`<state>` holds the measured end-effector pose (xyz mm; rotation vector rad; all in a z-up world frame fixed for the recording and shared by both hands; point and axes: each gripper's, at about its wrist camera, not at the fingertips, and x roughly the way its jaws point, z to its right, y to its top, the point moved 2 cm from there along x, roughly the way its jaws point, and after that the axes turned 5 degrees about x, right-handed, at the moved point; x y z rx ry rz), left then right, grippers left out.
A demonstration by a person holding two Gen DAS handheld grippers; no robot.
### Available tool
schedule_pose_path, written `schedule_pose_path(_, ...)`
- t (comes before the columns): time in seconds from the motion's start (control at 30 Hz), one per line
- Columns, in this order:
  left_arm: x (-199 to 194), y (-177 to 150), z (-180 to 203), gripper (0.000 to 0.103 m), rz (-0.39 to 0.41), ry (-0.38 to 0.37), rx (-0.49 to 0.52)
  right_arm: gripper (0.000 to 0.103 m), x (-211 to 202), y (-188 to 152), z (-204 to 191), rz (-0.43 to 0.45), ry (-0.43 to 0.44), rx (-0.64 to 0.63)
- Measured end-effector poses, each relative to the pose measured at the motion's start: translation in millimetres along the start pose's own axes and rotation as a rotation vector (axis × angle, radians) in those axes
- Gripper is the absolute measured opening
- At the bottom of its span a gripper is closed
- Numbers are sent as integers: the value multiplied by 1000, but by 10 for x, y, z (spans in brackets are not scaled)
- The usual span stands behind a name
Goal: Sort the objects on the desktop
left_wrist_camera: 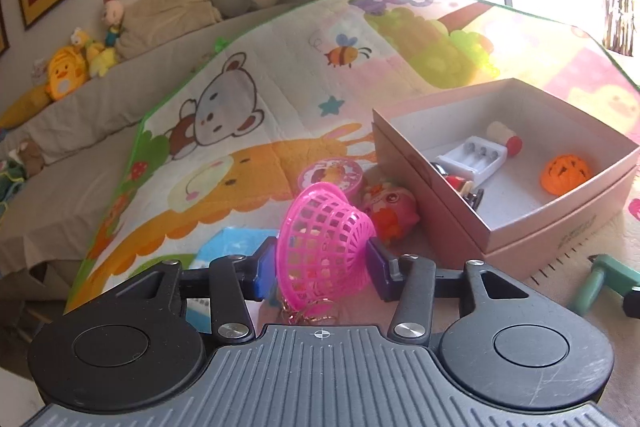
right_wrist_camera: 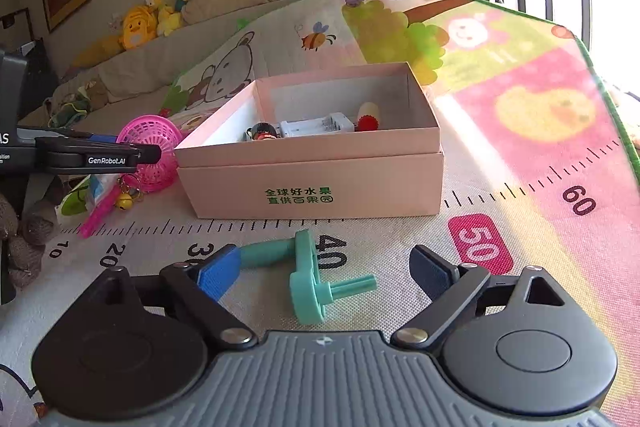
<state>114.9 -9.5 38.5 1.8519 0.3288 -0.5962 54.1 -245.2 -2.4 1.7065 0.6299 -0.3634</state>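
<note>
My left gripper (left_wrist_camera: 322,263) is shut on a small pink plastic basket (left_wrist_camera: 324,247), held on its side just above the play mat, left of the pink cardboard box (left_wrist_camera: 532,239). The right wrist view shows the same basket (right_wrist_camera: 154,147) and the left gripper's fingers (right_wrist_camera: 100,157) beside the box (right_wrist_camera: 312,179). The box holds a white battery charger (left_wrist_camera: 472,157), an orange ball (left_wrist_camera: 566,173) and small toys. My right gripper (right_wrist_camera: 324,273) is open, its fingers either side of a teal plastic part (right_wrist_camera: 308,277) lying on the mat.
A round pink tin (left_wrist_camera: 330,175) and a pink-orange toy (left_wrist_camera: 390,211) lie behind the basket. A keyring with a bell (right_wrist_camera: 124,201), a pink stick (right_wrist_camera: 98,215) and packets lie left of the box. A sofa with plush toys (left_wrist_camera: 68,71) stands beyond the mat.
</note>
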Motion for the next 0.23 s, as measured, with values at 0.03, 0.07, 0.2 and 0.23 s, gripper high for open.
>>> schedule_pose_path(0.03, -102, -24, -3, 41, 1, -30, -19, 93, -8, -11, -6, 1, -1, -3)
schedule_pose_path(0.07, -230, -51, -16, 39, -11, -95, -60, 94, -10, -12, -9, 2, -3, -4)
schedule_pose_path(0.2, -660, -202, 13, 28, -9, -286, -149, 95, -9, -12, -16, 3, -7, -7)
schedule_pose_path(0.23, -717, -249, 19, 31, -14, -298, -161, 96, -7, -10, -16, 3, -8, -7)
